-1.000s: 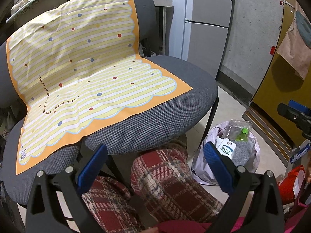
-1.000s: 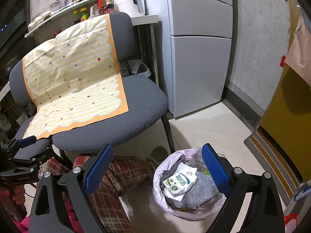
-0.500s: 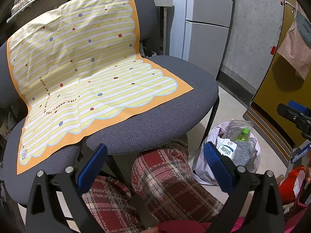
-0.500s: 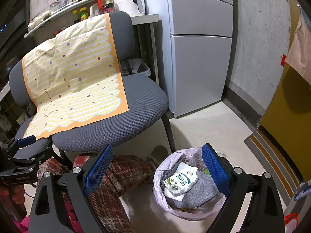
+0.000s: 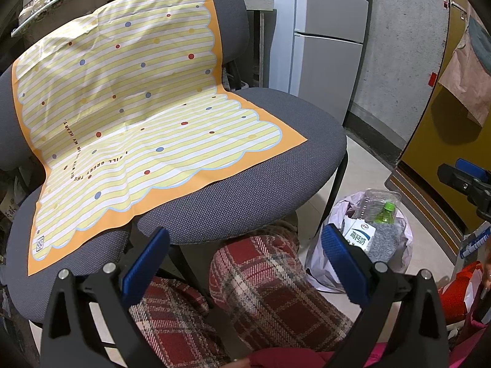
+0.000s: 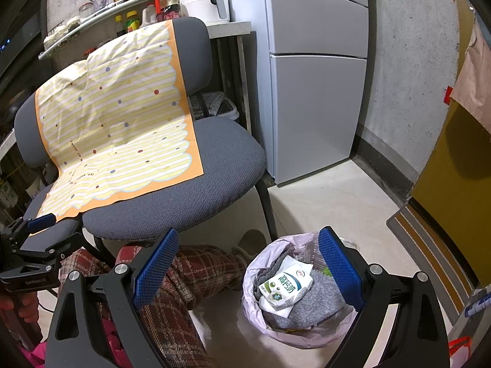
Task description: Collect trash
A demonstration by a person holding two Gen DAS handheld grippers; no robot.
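Both tools, left point(image 5: 242, 263) & right point(image 6: 248, 270), spread wide w/ nothing between ribbed blue pads. Crinkly trash bag point(image 6: 310, 334) on floor by grey mesh chair point(image 6: 196, 190), holding milk carton point(image 6: 285, 285), fuzzy grey cloth, clear plastic bottle point(image 5: 380, 205).

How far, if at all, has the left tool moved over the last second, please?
Barely. The left tool has crept slightly back: the chair seat and cloth sit marginally lower in its view.

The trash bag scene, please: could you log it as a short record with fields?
bag: white bag on the floor, open, right of the chair
contents: milk carton, grey cloth, green-capped bottle
chair: yellow striped sheet only
left gripper: open, empty
right gripper: open, empty, above bag
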